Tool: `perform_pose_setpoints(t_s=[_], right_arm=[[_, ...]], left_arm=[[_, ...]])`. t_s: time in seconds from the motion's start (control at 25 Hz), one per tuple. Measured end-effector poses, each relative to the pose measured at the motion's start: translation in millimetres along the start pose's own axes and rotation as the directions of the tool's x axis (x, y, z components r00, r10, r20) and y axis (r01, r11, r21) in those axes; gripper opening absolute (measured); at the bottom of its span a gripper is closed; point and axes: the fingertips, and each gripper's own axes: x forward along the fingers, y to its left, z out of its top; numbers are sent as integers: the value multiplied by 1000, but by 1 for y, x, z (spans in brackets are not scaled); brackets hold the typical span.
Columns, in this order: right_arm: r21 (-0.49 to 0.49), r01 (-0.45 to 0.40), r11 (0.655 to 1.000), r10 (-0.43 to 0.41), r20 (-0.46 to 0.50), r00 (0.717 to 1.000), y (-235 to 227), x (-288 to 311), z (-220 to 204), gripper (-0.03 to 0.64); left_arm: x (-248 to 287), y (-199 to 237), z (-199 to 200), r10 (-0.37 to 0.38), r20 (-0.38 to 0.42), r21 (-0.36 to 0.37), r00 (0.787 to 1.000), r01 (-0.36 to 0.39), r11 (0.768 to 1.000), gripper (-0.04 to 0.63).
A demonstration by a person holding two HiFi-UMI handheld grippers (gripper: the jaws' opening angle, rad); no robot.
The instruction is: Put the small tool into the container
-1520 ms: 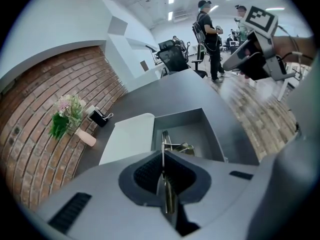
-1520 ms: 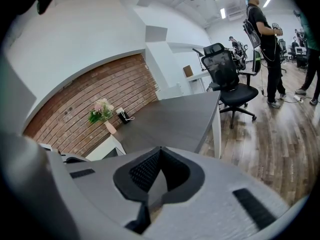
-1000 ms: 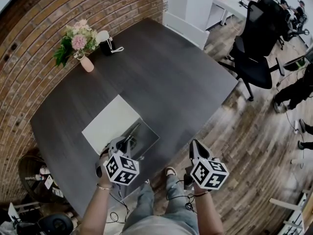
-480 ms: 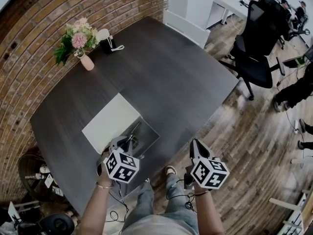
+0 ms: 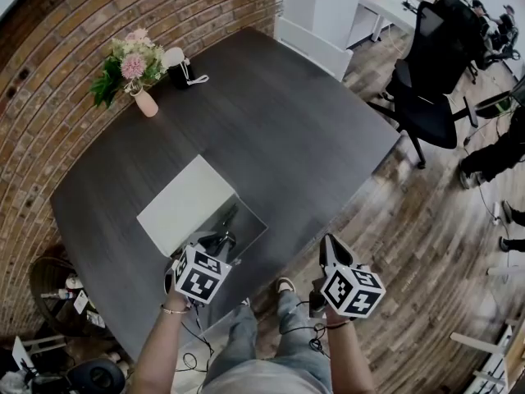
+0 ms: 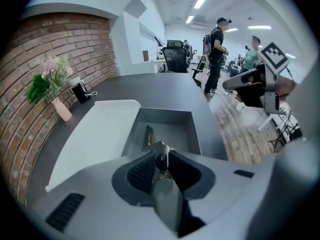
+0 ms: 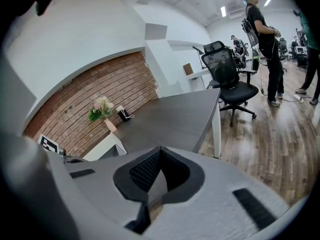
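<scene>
Small tool (image 6: 161, 159) – a short piece of pale metal with a dark rounded part – sits upright between the tips of the left gripper (image 5: 215, 240), at the near edge of the container (image 6: 165, 116) and just above its open top. The jaws are starting to part, yet the ribbed black pads (image 6: 142, 171) stand only the tool's width apart, and it is between them, not in the container. How the tool is shaped lower down cannot be made out.

The container is a shallow grey box with straight walls and a smooth, matte floor. A slim dark object (image 6: 148, 134) lies on that floor along the left wall. Touching the box on its left is a flat white panel (image 6: 97, 129) with a rounded far corner.

Both rest near the near edge of the table (image 5: 271, 130), a dark top with a fine wood grain and rounded corners. At its far left corner stand pink flowers (image 5: 131, 62) in a pale pink vase (image 5: 146, 106), against a red brick wall (image 5: 98, 23).

The right gripper (image 7: 159, 152) is off the table's near right side – over the plank floor (image 5: 426, 220) – with its jaws pressed together on nothing.
</scene>
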Motion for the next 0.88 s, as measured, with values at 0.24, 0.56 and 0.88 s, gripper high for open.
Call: perform_pose_setpoints(t_s=[0.24, 0.56, 0.88], right_arm=[[1, -2, 1000, 2, -4, 1000, -1, -1, -2, 2], [1, -3, 1000, 3, -8, 1000, -2, 0, -3, 2], [-16, -12, 1000, 12, -18, 1000, 5, -2, -6, 2]], left_arm=[[3, -3, -1, -49, 7, -79, 999, 49, 996, 94], [5, -11, -1, -122, 33, -195, 992, 126, 973, 114], [-3, -7, 4, -163, 109, -284, 981, 188, 940, 115]])
